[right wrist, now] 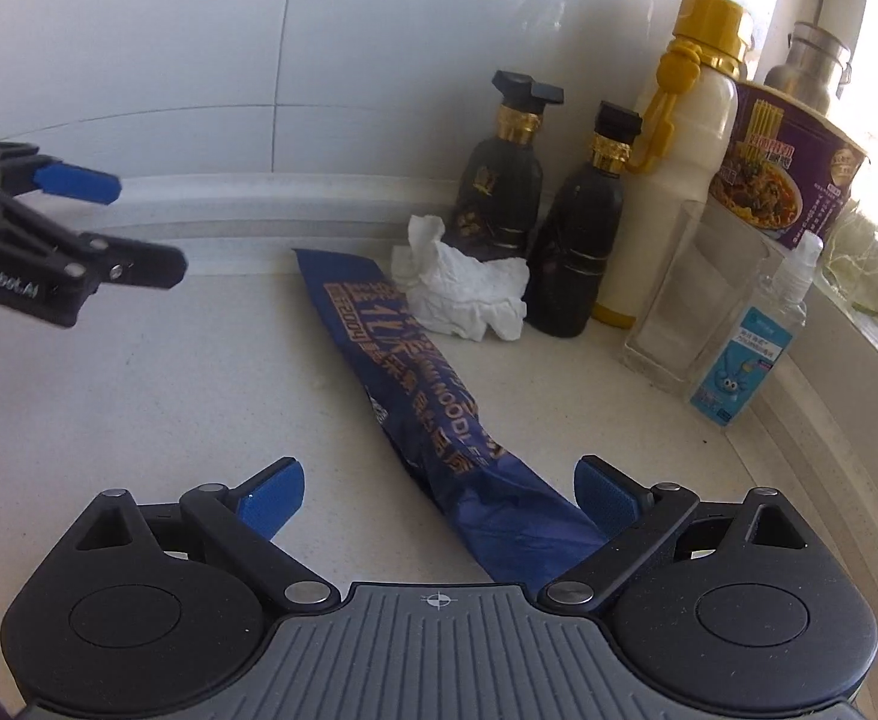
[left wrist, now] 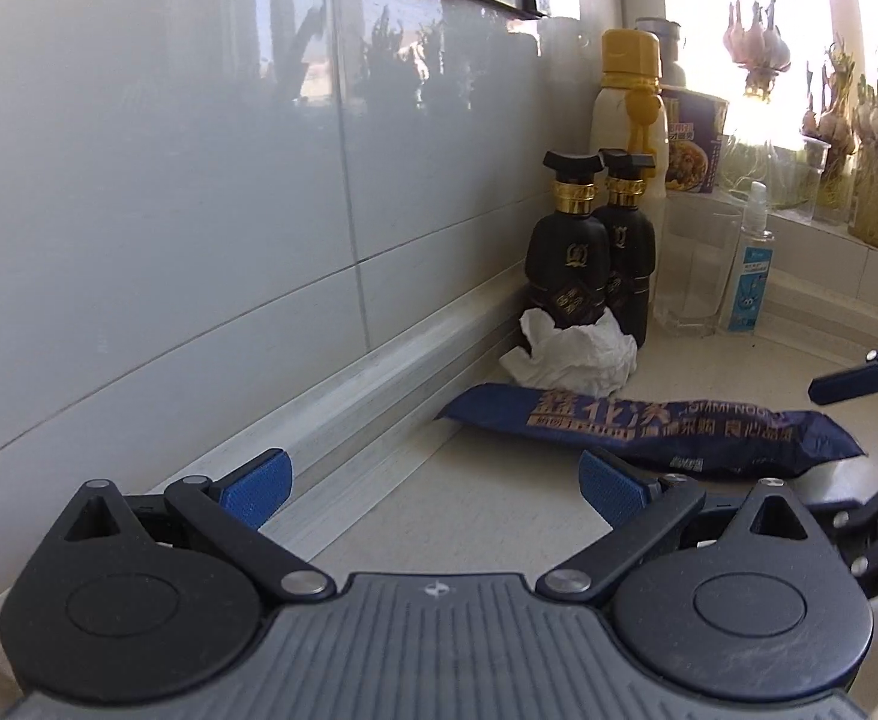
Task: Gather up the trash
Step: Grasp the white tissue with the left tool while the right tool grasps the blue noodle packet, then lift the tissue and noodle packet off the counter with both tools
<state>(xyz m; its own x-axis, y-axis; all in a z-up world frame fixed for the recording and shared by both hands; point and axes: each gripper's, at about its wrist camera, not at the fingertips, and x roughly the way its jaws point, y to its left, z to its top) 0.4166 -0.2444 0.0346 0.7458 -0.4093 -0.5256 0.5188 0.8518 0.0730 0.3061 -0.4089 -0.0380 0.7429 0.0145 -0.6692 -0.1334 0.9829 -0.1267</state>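
A long dark blue noodle wrapper [left wrist: 649, 429] lies flat on the pale counter, and it also shows in the right wrist view [right wrist: 426, 402]. A crumpled white tissue [left wrist: 571, 354] lies against two black bottles; it shows in the right wrist view too [right wrist: 463, 288]. My left gripper [left wrist: 435, 489] is open and empty, just short of the wrapper's near side. My right gripper [right wrist: 439, 495] is open, with the wrapper's near end lying between its jaws, untouched as far as I can see. The left gripper also shows at the left of the right wrist view [right wrist: 108, 222].
Two black bottles [right wrist: 535, 222] stand at the tiled wall [left wrist: 168, 180]. Behind them are a white bottle with a yellow cap [right wrist: 679, 192], a purple noodle cup [right wrist: 793, 174], a clear glass container [right wrist: 691, 312] and a small sanitiser bottle [right wrist: 757, 336]. Garlic hangs by the window [left wrist: 763, 48].
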